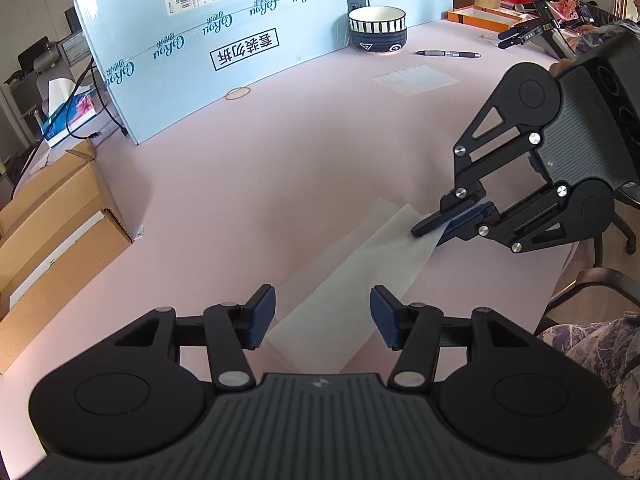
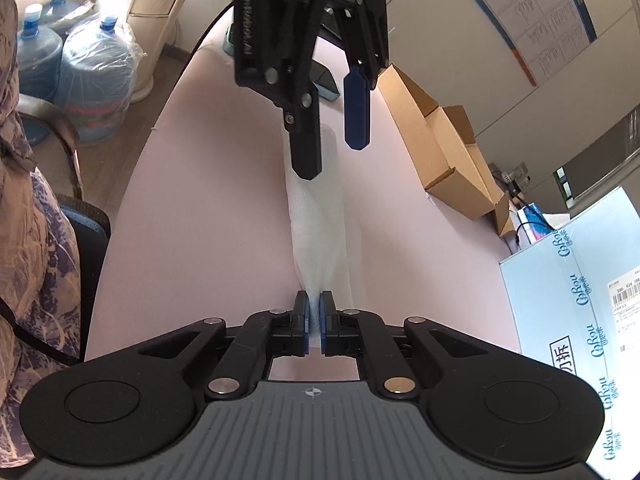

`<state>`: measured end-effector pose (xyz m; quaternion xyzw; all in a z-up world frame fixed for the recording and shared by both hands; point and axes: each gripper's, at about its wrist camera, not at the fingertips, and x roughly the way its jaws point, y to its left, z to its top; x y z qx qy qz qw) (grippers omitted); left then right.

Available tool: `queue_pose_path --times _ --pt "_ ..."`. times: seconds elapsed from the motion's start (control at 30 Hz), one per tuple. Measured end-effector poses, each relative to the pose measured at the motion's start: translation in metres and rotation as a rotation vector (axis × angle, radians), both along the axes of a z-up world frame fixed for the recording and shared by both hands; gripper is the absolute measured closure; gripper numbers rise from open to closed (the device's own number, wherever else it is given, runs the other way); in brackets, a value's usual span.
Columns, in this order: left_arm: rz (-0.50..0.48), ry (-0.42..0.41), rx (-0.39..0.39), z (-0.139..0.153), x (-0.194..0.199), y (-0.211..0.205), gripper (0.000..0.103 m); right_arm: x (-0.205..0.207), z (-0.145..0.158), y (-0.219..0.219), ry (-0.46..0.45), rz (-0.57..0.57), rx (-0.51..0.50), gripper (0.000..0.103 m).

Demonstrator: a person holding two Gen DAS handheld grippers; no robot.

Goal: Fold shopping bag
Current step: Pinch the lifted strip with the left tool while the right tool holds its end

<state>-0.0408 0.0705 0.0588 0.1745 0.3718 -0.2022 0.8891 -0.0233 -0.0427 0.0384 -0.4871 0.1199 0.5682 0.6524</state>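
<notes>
The white shopping bag (image 1: 352,280), folded into a long narrow strip, lies on the pink table (image 1: 240,184). My left gripper (image 1: 322,300) hovers open just above the strip's near end, blue pads clear of it on both sides. My right gripper (image 1: 430,234) is shut on the strip's far end and lifts that corner slightly. In the right wrist view the bag (image 2: 318,220) runs away from my right gripper (image 2: 315,300), whose pads pinch the fabric. The left gripper (image 2: 331,158) hangs open over the other end.
A light blue carton (image 1: 224,52) stands along the back, with a striped bowl (image 1: 377,30), a pen (image 1: 448,54), a paper slip (image 1: 414,79) and a rubber band (image 1: 238,93) near it. Brown boxes (image 1: 52,220) line the left edge. A chair (image 1: 600,280) and a person's patterned sleeve (image 1: 592,352) are at the right.
</notes>
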Motion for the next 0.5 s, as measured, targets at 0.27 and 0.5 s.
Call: queue_pose_path --times 0.27,0.5 --pt "-0.162 -0.082 0.127 -0.008 -0.016 -0.022 0.053 0.003 -0.001 0.001 0.037 0.008 0.002 0.098" --pt "-0.235 -0.046 0.278 -0.028 0.000 -0.029 0.067 0.008 0.000 -0.001 0.073 0.001 0.013 0.097"
